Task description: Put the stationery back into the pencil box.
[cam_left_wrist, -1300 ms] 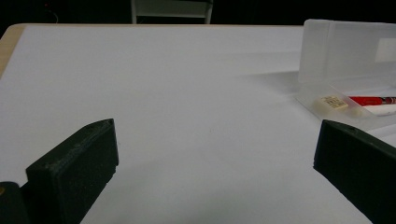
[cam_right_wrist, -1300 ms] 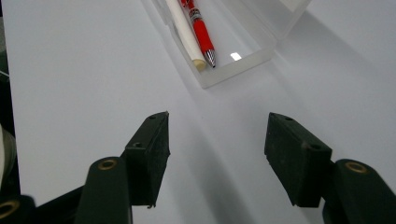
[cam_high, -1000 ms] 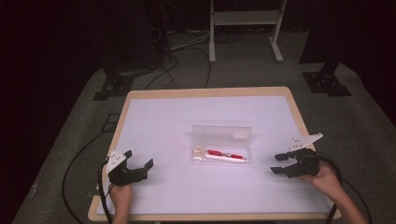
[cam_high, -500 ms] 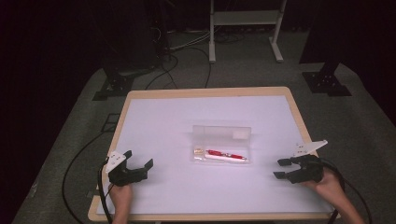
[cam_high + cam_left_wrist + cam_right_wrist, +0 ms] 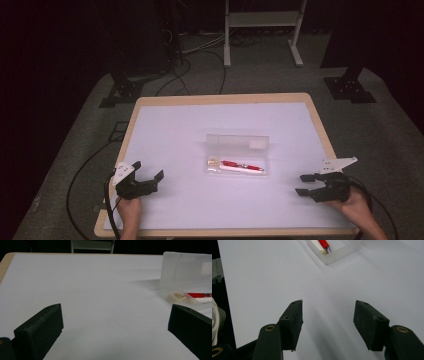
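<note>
Holding one gripper in each hand, you have both resting low near your edge of the white-topped table [image 5: 180, 130], with a clear plastic pencil case [image 5: 238, 156] lying between them, farther in toward the middle. Your left gripper [image 5: 148, 176] sits by the near left corner, its black jaws spread wide with nothing but bare table top between them; in the left gripper view your left gripper's jaws stand far apart at the bottom corners, and the case shows at the upper right, its lid standing upright behind the shallow tray. Your right gripper [image 5: 303, 185] hangs near the right edge, well apart from the case, jaws pointing left across the table and standing wide open, gripping nothing; the right gripper view shows the same open gap over plain white surface, with one end of the case's tray at the top. Inside that tray you can see a red pen [image 5: 242, 165] lying lengthwise, a white pen-like stick [image 5: 235, 169] just beside it on your side, and a small pale eraser [image 5: 177, 296] with a printed label at the tray's left end. The case's lid [image 5: 239, 143] is folded back on the far side, so the tray lies open to you. Neither gripper touches the case or anything in it. Cables [image 5: 85, 170] trail from your left gripper off the table's edge to the grey carpet [image 5: 390, 135].
</note>
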Tool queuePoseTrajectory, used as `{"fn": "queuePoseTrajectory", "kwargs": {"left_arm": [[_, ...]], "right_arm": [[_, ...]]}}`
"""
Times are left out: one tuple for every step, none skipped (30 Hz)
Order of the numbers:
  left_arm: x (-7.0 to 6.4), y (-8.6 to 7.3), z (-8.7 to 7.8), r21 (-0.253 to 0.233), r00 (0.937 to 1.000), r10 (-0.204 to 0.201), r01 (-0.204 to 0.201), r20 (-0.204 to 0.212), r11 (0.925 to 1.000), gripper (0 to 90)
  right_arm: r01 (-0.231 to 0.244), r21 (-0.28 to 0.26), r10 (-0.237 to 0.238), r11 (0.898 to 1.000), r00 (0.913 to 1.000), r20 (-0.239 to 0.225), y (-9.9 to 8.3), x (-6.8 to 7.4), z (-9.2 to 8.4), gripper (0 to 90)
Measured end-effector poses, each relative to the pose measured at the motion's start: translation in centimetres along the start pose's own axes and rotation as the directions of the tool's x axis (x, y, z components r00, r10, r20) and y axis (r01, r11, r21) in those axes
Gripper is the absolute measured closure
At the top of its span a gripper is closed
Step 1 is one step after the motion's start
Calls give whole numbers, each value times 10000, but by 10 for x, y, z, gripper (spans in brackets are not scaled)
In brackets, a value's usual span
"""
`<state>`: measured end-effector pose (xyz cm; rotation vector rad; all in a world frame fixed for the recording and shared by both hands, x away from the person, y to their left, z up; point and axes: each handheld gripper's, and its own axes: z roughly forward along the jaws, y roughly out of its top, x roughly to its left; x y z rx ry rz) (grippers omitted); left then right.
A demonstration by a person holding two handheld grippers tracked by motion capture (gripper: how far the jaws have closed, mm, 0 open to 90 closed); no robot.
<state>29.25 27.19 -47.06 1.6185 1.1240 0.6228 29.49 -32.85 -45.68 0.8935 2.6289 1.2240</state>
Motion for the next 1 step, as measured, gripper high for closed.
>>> {"fn": "queuePoseTrajectory", "kwargs": {"left_arm": [[0,0,0,36,10000,10,-10,-10,10000,0]], "right_arm": [[18,-48,-18,10000,10000,22,0,1,0,393]]}}
